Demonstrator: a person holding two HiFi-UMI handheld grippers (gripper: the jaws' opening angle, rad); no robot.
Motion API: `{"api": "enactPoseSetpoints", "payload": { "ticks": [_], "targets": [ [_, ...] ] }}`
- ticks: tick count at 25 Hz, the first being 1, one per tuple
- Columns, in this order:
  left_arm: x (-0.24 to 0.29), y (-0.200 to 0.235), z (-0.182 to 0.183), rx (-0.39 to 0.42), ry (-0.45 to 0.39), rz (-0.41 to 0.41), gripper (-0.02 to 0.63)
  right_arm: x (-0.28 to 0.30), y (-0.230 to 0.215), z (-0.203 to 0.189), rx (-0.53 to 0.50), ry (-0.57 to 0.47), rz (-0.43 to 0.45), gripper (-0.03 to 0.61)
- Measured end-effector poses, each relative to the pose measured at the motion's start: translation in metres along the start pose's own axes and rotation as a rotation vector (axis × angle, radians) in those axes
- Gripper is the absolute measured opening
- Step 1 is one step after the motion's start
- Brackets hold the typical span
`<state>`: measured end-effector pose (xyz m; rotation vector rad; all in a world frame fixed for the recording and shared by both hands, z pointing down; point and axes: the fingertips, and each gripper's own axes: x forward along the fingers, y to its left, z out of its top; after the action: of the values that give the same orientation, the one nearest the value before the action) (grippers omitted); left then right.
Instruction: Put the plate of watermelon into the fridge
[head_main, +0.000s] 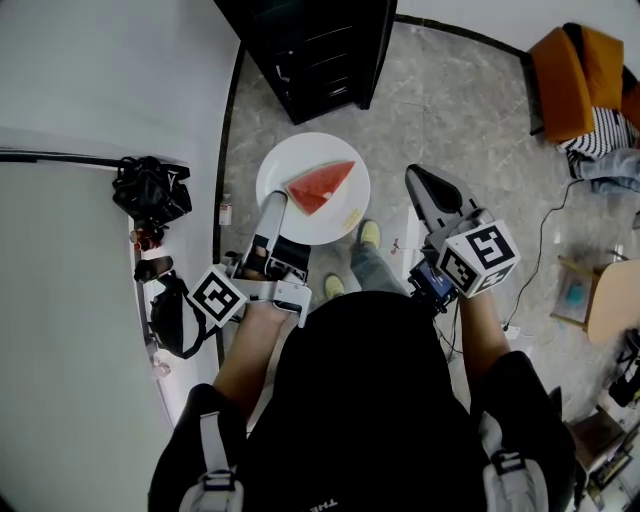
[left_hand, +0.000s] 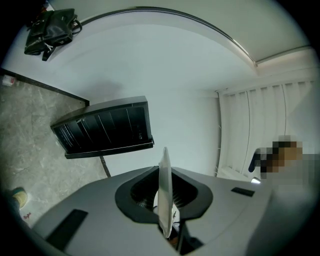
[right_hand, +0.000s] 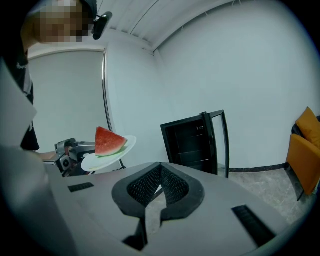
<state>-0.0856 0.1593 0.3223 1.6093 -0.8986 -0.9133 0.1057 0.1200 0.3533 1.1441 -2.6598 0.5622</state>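
A white plate (head_main: 313, 188) with a red wedge of watermelon (head_main: 320, 185) is held out over the grey stone floor. My left gripper (head_main: 273, 208) is shut on the plate's near rim. In the left gripper view the plate (left_hand: 165, 182) shows edge-on between the jaws of the left gripper (left_hand: 165, 202). My right gripper (head_main: 432, 186) is beside the plate on the right, shut with nothing in it. From the right gripper (right_hand: 160, 172) I see the plate (right_hand: 107, 156) and the watermelon (right_hand: 108, 141) at the left. The black fridge (head_main: 315, 50) stands ahead against the wall, its door open.
A black bag (head_main: 150, 190) lies on the white surface at the left. An orange chair (head_main: 575, 80) and clutter with a cable (head_main: 545, 240) sit at the right. The person's feet (head_main: 368, 235) are below the plate. The fridge (right_hand: 192, 140) has its door swung to the right.
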Motion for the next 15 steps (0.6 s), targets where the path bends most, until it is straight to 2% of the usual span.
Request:
{"api": "enactPoseSetpoints", "payload": {
  "ticks": [15],
  "targets": [
    [0.058,-0.004,-0.013,0.001,0.001,0.004,0.043,0.003,-0.057,0.021,0.009,-0.013,0.001,0.012]
  ]
}}
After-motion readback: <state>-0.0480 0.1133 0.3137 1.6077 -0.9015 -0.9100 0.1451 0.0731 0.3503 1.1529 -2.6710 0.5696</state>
